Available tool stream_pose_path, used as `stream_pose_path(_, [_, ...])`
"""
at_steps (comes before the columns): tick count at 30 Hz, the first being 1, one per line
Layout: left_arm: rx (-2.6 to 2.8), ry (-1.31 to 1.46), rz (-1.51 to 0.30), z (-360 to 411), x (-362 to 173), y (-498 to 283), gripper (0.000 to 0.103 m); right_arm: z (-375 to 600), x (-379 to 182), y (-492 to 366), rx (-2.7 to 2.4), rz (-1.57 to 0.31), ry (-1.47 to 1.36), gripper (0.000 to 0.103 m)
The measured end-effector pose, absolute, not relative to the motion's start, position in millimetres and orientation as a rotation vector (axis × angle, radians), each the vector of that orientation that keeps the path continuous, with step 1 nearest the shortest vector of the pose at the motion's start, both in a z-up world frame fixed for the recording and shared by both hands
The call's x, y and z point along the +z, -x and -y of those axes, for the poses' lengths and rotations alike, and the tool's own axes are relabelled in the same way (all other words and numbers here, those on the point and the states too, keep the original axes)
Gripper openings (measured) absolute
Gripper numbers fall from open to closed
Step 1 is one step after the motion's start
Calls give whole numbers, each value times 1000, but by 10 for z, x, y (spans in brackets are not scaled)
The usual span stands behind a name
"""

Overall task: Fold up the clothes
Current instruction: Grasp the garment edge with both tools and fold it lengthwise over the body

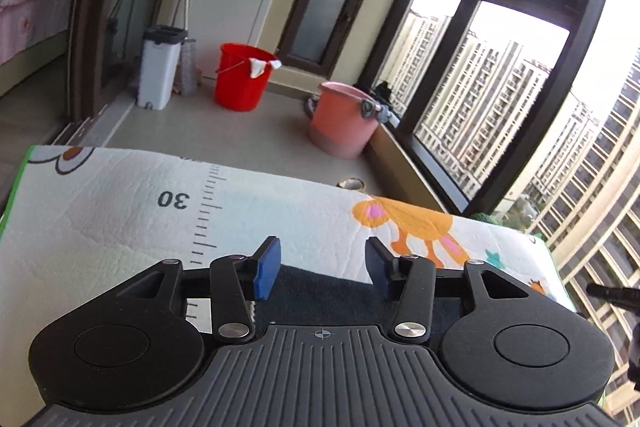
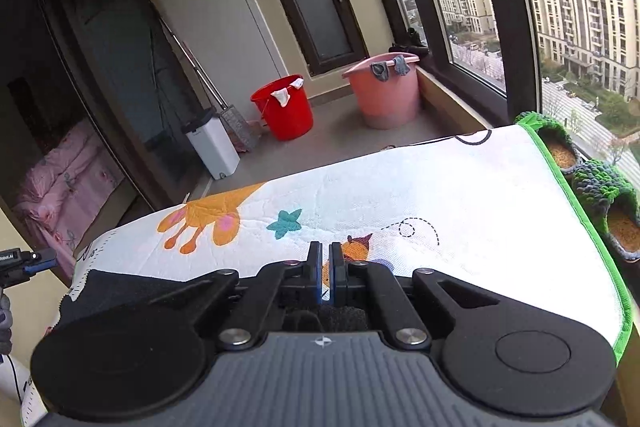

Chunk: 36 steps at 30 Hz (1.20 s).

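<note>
1. Across the lower half of both wrist views a printed play mat (image 2: 460, 187) is spread, white with a green border, a ruler scale and cartoon animals; it serves as the folding surface.
2. Behind the mat, in the upper half of each frame, a balcony floor is seen with a pink tub (image 2: 386, 95), a red bucket (image 2: 286, 107) and a white mop bucket (image 2: 214, 147); small cloths are draped over the rims of the tub and the red bucket.
3. On the mat's near edge a dark garment (image 1: 316, 277) is laid; in the left wrist view it is seen at bottom centre just below the fingers, and in the right wrist view it is seen at lower left, flat with a straight edge. Most of it is hidden under the tools, so its shape and the number of folds cannot be judged.
4. The left gripper (image 1: 320, 267) is held wide apart over the garment's far edge, with nothing between its blue pads.
5. The right gripper (image 2: 326, 277) is closed almost completely, only a thin slit being left; whether cloth is pinched there cannot be told, since dark fabric is seen only behind the fingers.
6. As to progress, the scene fits either a garment laid flat for folding or one already folded and being released; no stack of folded clothes is shown.
</note>
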<state>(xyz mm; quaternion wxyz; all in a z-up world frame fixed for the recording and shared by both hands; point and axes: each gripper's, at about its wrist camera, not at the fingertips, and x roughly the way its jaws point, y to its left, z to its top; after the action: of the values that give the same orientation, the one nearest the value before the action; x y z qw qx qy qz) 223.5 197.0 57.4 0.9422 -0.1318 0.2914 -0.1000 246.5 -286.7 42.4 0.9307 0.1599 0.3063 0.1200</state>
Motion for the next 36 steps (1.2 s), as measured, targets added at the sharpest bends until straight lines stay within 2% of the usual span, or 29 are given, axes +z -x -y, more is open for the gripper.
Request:
stream_pose_path(2, [-313, 99, -569, -1810, 616, -2002, 85, 2985, 398, -2434, 234, -628, -389, 3])
stream_pose_path(4, [-382, -158, -551, -1549, 597, -1700, 93, 2988, 423, -2301, 242, -613, -342, 4])
stream_pose_path(7, [-417, -376, -571, -1340, 454, -1479, 94, 2965, 438, -2104, 300, -609, -286, 7])
stream_pose_path(9, [-429, -429, -605, -1260, 315, -1449, 94, 2941, 426, -2022, 329, -615, -265, 15])
stream_pose_path(10, [-435, -456, -622, -1220, 246, -1434, 94, 2929, 412, -2002, 334, -619, -259, 23])
stream_pose_path(11, [-441, -482, -638, -1180, 176, -1419, 91, 2916, 398, -1983, 339, -623, -254, 29])
stream_pose_path(12, [-447, -509, -655, -1139, 106, -1404, 87, 2904, 385, -1964, 343, -627, -248, 31])
stream_pose_path(14, [-447, -534, -679, -1061, -5, -1406, 66, 2879, 358, -1926, 353, -635, -237, 40])
stream_pose_path(15, [-449, -530, -680, -1031, -31, -1425, 65, 2866, 344, -1907, 357, -638, -232, 42])
stream_pose_path(18, [-472, -511, -675, -974, -44, -1475, 52, 2826, 299, -1872, 398, -649, -246, 62])
stream_pose_path(19, [-480, -504, -679, -967, -42, -1488, 43, 2793, 283, -1892, 410, -651, -241, 69])
stream_pose_path(20, [-482, -498, -681, -946, -43, -1475, 37, 2759, 267, -1912, 420, -651, -234, 70])
stream_pose_path(23, [-464, -505, -669, -906, -68, -1433, 31, 2631, 179, -1986, 407, -637, -208, 68])
stream_pose_path(24, [-456, -505, -666, -900, -78, -1414, 28, 2600, 160, -2003, 410, -638, -208, 62])
stream_pose_path(25, [-448, -506, -663, -894, -84, -1385, 21, 2553, 158, -2005, 408, -637, -191, 34])
stream_pose_path(26, [-442, -509, -659, -898, -78, -1352, 15, 2506, 155, -2007, 406, -636, -173, 31])
stream_pose_path(32, [-430, -493, -562, -889, 200, -1129, 11, 2597, 490, -1680, 450, -542, -191, 30])
stream_pose_path(36, [-384, -533, -489, -780, 369, -1409, 11, 2782, 674, -1697, 406, -475, -237, 30])
